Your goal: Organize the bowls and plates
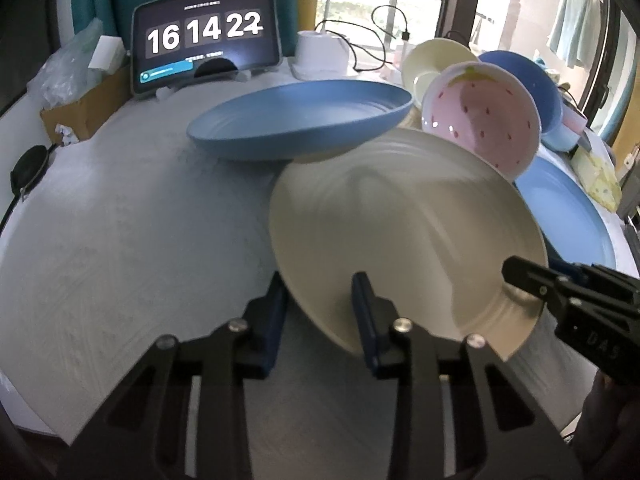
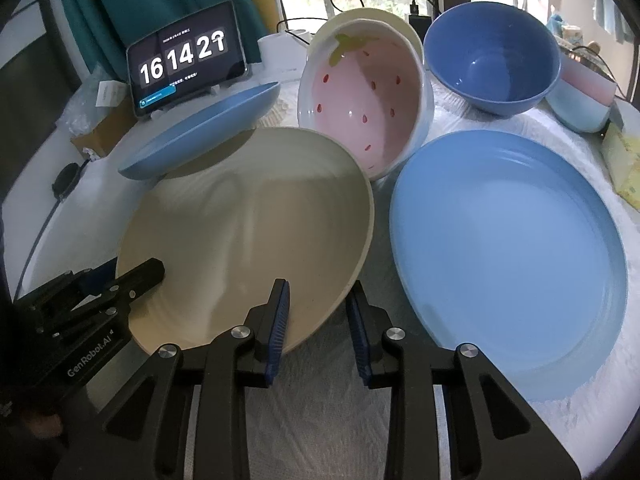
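Rim-gripping suits the stiff, light-looking, likely slippery cream round ridged plate [image 2: 248, 216], tilted with its near edge between the partly closed jaws of left gripper [image 1: 320, 312] and right gripper [image 2: 318, 320], neither visibly clamped.

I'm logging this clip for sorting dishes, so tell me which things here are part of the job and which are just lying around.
Part of the job:
cream plate, with both grippers at its rim
tilted blue plate
flat blue plate
strawberry bowl
blue bowl
cream bowl

Just lying about:
tablet clock
cardboard box
cables
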`<state>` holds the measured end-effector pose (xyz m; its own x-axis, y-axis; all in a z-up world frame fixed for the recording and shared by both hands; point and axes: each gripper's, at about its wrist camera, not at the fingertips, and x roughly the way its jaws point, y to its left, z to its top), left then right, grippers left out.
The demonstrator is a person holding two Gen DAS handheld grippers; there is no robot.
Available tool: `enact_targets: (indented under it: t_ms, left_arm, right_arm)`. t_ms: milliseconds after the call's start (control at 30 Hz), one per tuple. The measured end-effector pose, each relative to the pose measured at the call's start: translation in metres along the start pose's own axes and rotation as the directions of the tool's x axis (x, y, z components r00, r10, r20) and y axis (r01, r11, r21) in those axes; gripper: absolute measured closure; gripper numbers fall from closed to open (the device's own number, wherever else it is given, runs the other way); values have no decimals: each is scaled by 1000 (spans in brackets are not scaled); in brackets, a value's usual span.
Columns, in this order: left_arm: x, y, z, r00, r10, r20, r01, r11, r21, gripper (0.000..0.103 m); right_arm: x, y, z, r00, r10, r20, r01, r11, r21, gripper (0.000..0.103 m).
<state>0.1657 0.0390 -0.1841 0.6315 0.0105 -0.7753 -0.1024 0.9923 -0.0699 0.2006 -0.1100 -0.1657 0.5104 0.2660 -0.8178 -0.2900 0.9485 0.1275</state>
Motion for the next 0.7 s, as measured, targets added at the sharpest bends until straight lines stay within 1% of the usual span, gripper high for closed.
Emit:
enact_targets:
  t_ms: [233,700]
  left_arm:
    - [-4,-2,-3,1000,-14,-12,13,1000,-5,71]
    - [-20,-16,-15,999,-40,-2,40,999,17,71]
  right_arm:
    - [-9,-1,-4,1000,-9,21,9,1000,-1,72]
    - [-35,-10,-20,997,-28,71,27,1000,14,72]
